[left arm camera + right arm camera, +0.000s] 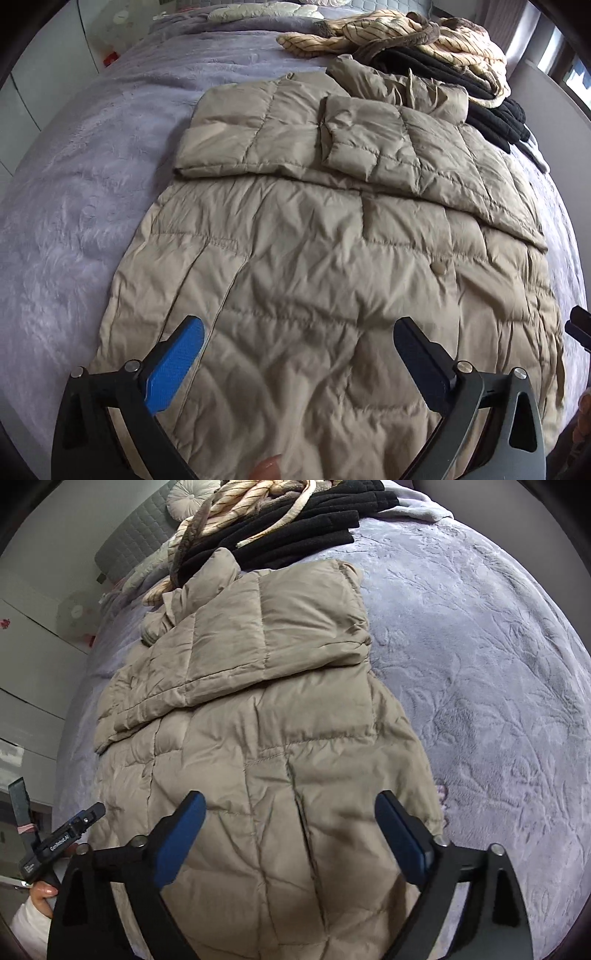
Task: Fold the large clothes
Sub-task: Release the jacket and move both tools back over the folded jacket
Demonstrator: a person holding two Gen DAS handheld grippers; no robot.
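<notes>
Jacket (314, 258) of tan quilted fabric lies flat on the lavender blanket (74, 221) covering the bed, its lower body nearest to me and its upper part at the far end. I note both sleeves folded inward across the chest, the right one lying over the left where they meet. The collar sits at the far edge, touching a pile of other clothes: a black garment (491, 110) and a cream striped one (388, 33) on top of it.

Left gripper (299, 343) hangs above the near part of the jacket with its fingers spread wide and nothing between them; I see no contact with the fabric. Its blue pad (173, 365) is clear of the cloth. A fingertip shows at the bottom edge of the left view.

Right gripper (290, 819) hangs likewise over the near right part of the jacket, fingers wide, holding nothing. From the right view I see the left gripper's body at the near left, held by a hand (42, 895) in a white sleeve. A round cushion (192, 496) rests at the far end of the bed, against a grey padded headboard (140, 542).
</notes>
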